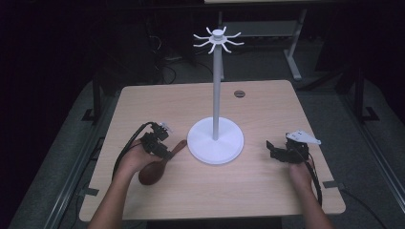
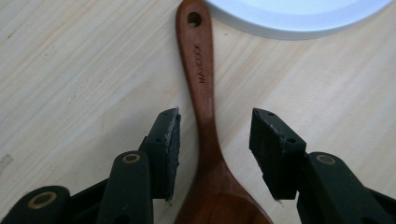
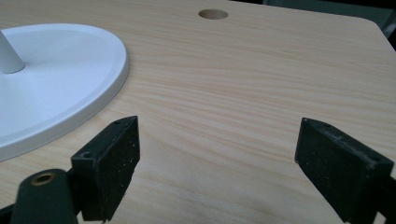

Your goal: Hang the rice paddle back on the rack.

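A brown wooden spoon [image 1: 157, 165] lies flat on the table left of the white stand's round base [image 1: 215, 141], its handle end pointing at the base. In the left gripper view the spoon [image 2: 205, 116] runs up between the jaws, bowl nearest the camera, a hole at the handle tip. My left gripper [image 2: 215, 144] is open and straddles the handle with a gap on each side; it sits over the spoon [image 1: 162, 149] in the high view. My right gripper [image 1: 274, 150] rests open right of the base, nothing between its jaws [image 3: 217, 163].
The white stand [image 1: 217, 86] rises on a tall pole to a crown of curved hooks [image 1: 218, 39]. A cable hole [image 1: 239, 93] sits at the table's back right. Bare wood lies in front of the base and around my right gripper. The table edge [image 1: 210, 214] is near the person's forearms.
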`<action>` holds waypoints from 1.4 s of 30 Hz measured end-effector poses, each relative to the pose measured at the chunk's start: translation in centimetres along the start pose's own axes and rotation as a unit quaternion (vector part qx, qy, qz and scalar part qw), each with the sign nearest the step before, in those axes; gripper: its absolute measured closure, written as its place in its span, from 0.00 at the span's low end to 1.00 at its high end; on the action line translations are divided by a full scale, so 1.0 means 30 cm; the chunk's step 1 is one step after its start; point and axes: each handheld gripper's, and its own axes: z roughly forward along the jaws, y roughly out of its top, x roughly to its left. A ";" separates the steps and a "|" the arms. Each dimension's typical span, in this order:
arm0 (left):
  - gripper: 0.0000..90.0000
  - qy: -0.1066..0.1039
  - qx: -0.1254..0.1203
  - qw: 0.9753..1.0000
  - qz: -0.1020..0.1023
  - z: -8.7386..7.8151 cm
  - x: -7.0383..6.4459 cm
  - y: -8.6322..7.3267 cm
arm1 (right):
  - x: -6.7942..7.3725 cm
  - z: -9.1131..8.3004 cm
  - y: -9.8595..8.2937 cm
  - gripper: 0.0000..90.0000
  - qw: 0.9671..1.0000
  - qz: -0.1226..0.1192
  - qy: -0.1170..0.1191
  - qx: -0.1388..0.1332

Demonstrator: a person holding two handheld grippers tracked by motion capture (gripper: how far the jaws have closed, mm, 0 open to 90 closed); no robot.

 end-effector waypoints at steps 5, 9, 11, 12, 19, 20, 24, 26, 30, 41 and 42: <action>0.60 0.012 0.020 1.000 -0.005 0.035 0.006 0.027 | 0.000 0.000 0.000 0.15 1.000 0.000 0.000 0.000; 0.63 0.022 0.032 0.999 -0.006 0.051 0.006 0.031 | 0.000 0.000 0.000 0.15 1.000 0.001 0.000 0.000; 0.65 0.023 0.033 0.999 -0.005 0.053 0.005 0.031 | 0.000 0.000 0.000 0.15 1.000 0.001 0.000 0.000; 0.66 0.026 0.034 0.999 -0.005 0.055 0.004 0.032 | 0.000 0.000 0.000 0.15 1.000 0.001 0.000 0.000; 0.71 0.033 0.047 0.998 -0.005 0.073 -0.002 0.036 | 0.000 0.000 0.000 0.15 1.000 0.001 -0.001 0.000; 0.72 0.033 0.050 0.998 -0.005 0.078 -0.005 0.038 | 0.000 0.000 0.000 0.15 1.000 0.001 -0.001 0.000; 0.75 0.039 0.056 0.998 -0.003 0.085 -0.013 0.044 | 0.000 0.000 0.000 0.15 1.000 0.001 -0.001 0.000; 0.76 0.042 0.060 0.997 -0.002 0.084 -0.016 0.047 | 0.000 0.000 0.000 0.15 1.000 0.001 -0.001 0.000; 0.77 0.037 0.062 0.997 -0.011 0.087 -0.015 0.051 | 0.000 0.000 0.000 0.15 1.000 0.000 -0.001 -0.001; 0.84 0.035 0.069 0.997 -0.029 0.087 -0.013 0.059 | 0.000 0.000 0.000 0.15 1.000 -0.002 0.000 -0.001; 0.85 0.035 0.069 0.997 -0.029 0.087 -0.013 0.059 | 0.001 0.000 0.000 0.15 1.000 -0.002 0.000 -0.001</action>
